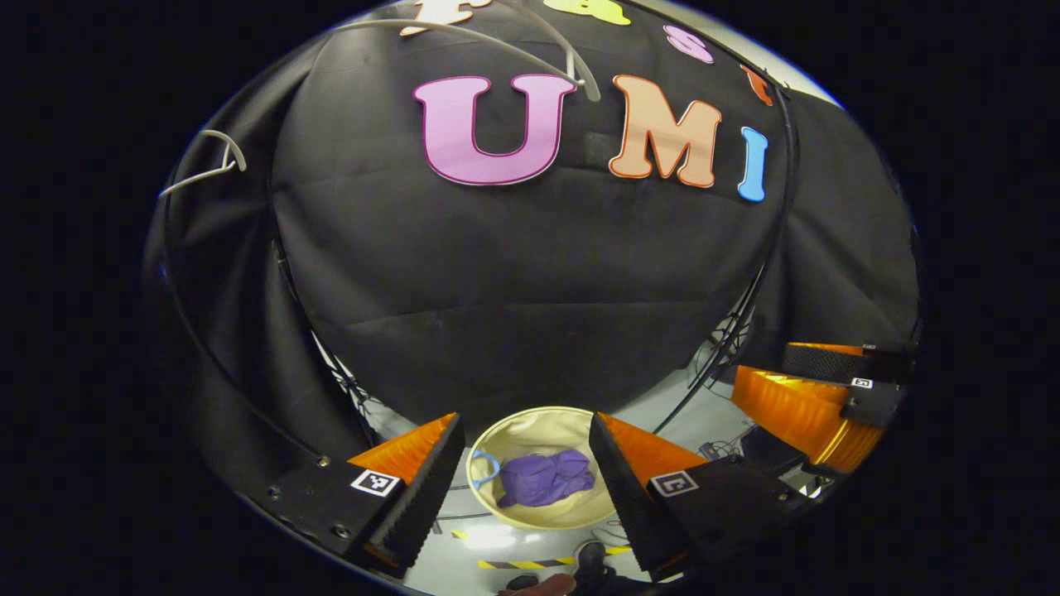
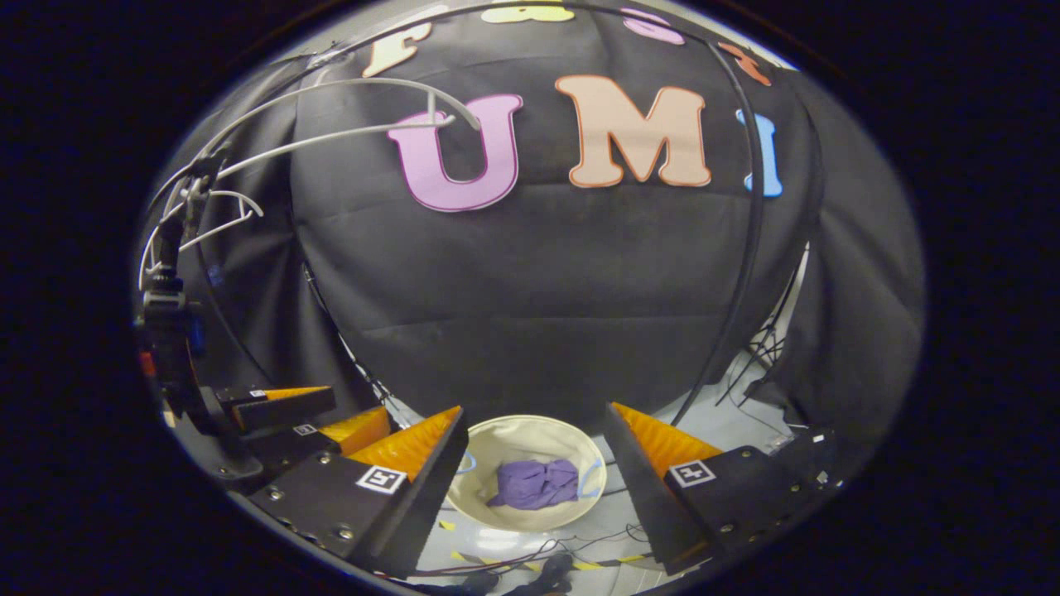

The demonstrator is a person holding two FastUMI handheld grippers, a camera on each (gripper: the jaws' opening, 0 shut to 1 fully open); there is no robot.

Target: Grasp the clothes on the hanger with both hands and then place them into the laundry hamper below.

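Left gripper view is aimed down past the booth's black wall toward a round cream laundry hamper [image 1: 571, 513] on the floor, in which a crumpled purple garment [image 1: 546, 478] lies, framed between the fingers of the left gripper [image 1: 522, 488]. The jaws are seen spread wide with nothing between them, which suggests the cloth has been let go. At the far right of that view the right gripper [image 1: 816, 406] is seen, held level beside it. In the right gripper view the same hamper [image 2: 530, 517] and garment [image 2: 534, 484] are seen between the parted, empty fingers of the right gripper [image 2: 534, 488], with the left gripper [image 2: 290, 414] off to the left. A bare white hanger [image 2: 348, 112] is seen up near the top, with another pale hanger [image 2: 207, 219] at the left edge. Since the garment rests in the hamper and both grippers are held above it unladen, the placing is judged to be done.
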